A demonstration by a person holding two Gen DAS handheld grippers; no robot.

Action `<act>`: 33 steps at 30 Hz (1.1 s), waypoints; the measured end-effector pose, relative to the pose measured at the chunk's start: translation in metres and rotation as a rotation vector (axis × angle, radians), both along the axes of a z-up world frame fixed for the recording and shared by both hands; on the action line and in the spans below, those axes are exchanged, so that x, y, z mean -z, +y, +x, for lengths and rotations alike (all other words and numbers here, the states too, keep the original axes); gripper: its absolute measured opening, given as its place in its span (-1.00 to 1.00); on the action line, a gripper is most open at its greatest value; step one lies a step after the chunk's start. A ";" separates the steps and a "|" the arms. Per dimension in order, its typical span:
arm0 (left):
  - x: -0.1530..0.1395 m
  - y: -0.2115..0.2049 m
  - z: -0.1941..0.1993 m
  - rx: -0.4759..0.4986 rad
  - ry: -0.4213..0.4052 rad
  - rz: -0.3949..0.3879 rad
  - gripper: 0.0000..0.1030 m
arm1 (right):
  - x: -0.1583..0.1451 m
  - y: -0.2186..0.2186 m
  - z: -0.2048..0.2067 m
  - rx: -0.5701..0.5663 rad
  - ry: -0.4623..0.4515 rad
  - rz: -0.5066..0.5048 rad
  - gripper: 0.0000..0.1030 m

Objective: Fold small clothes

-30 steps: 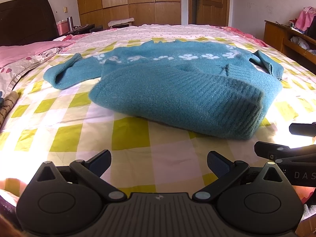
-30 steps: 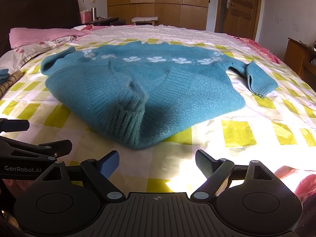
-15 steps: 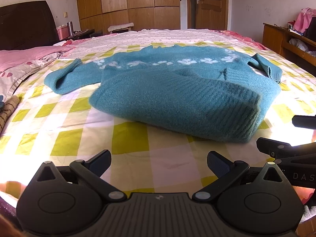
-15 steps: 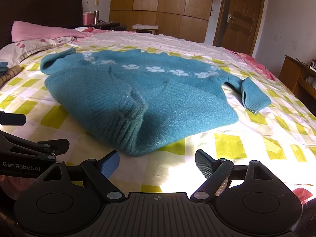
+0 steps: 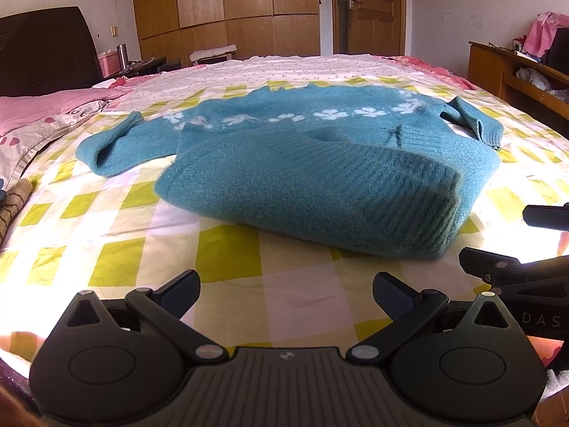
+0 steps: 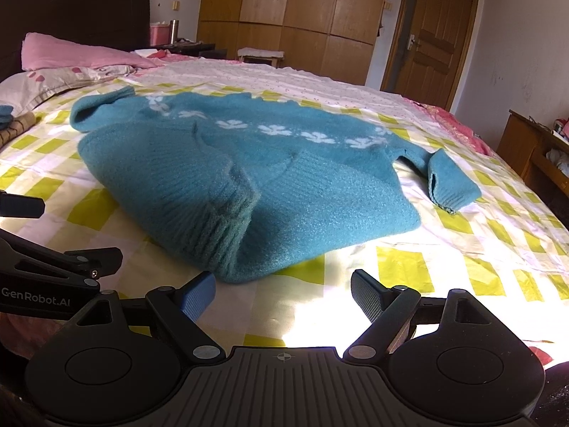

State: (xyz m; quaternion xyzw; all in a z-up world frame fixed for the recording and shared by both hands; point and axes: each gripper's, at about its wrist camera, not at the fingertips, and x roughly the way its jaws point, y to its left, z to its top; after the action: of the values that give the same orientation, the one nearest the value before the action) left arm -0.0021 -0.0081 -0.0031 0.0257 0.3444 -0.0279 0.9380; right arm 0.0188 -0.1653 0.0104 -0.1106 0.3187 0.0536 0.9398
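I have a teal knitted sweater with a band of white flowers (image 5: 320, 163) lying on the bed with the yellow-and-white checked sheet (image 5: 117, 256); its ribbed hem is folded up over the body, so the near part sits as a thick double layer, and both sleeves lie out to the sides; one cuff (image 6: 451, 185) rests on the sheet at the right of my right view, the other sleeve (image 5: 106, 142) curls away at the left of my left view. My left gripper (image 5: 284, 295) hangs over bare sheet just short of the sweater, its fingers spread wide with nothing between them; my right gripper (image 6: 282, 295) does likewise, fingers released and apart, the sweater's near folded edge just beyond its blue pads (image 6: 197, 295) and not touching them; each gripper shows at the edge of the other's view. A pink pillow (image 6: 78, 53) lies at the head of the bed; wooden wardrobes (image 5: 227, 10) and a door (image 6: 434, 35) stand behind.
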 end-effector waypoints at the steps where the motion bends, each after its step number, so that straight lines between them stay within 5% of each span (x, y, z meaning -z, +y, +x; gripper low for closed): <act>1: 0.000 0.000 0.000 0.003 -0.001 -0.001 1.00 | 0.000 0.000 0.000 -0.001 0.002 0.002 0.59; 17: -0.023 0.011 0.016 0.040 -0.065 -0.043 1.00 | -0.017 -0.007 0.009 -0.019 -0.012 0.084 0.35; 33: -0.050 0.044 0.089 0.063 -0.159 -0.027 1.00 | -0.041 -0.025 0.078 0.017 -0.014 0.170 0.20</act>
State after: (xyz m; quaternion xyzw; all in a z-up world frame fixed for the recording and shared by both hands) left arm 0.0870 0.0364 0.0468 0.0258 0.2673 -0.0599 0.9614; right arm 0.0970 -0.1903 0.0516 -0.0279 0.3073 0.0718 0.9485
